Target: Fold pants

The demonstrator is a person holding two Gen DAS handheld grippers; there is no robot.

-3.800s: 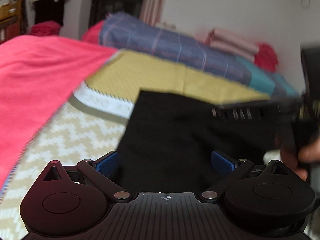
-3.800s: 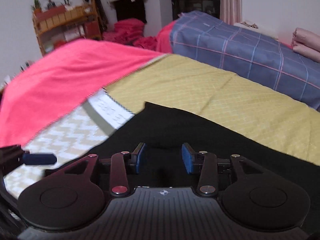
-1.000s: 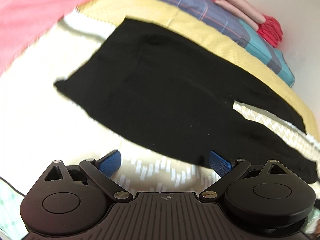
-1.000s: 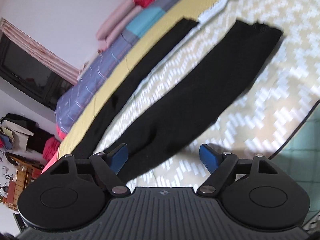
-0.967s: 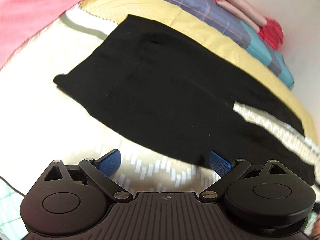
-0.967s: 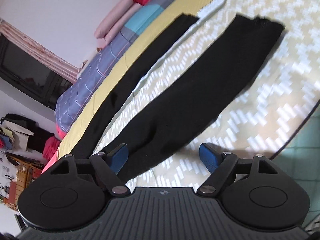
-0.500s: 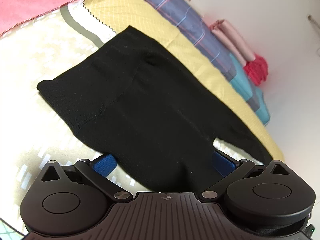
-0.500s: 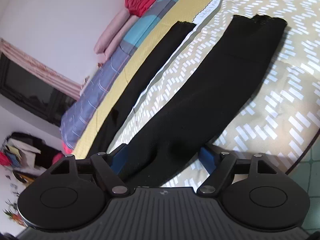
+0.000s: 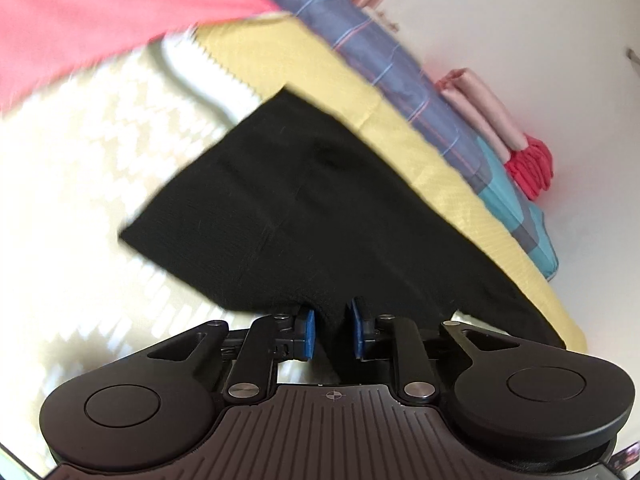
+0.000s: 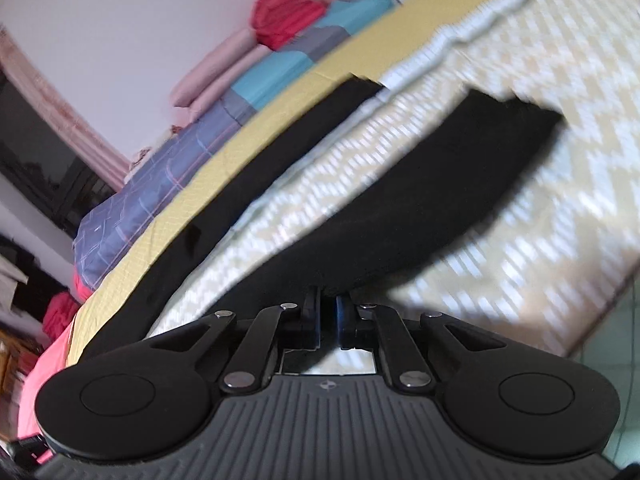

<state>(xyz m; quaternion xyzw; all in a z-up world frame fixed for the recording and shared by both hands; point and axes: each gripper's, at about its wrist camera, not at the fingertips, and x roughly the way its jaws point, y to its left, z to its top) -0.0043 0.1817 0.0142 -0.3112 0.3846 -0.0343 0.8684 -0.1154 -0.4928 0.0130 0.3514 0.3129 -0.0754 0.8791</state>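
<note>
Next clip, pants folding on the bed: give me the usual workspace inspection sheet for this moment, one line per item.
Surface: bed with a zigzag-patterned cover; a yellow sheet lies along its far side.
Job's things: black pants spread out, two legs apart, far leg on the yellow sheet, near leg partly lifted off the cover.
Clutter: pink blanket, plaid blue quilt, folded pink and red cloths by the wall.
Grippers: left tool shut on the pants' near edge; right tool shut on the near leg.
Cables: nothing seen.
Surroundings: white wall, pink curtain, green tiled floor.
</note>
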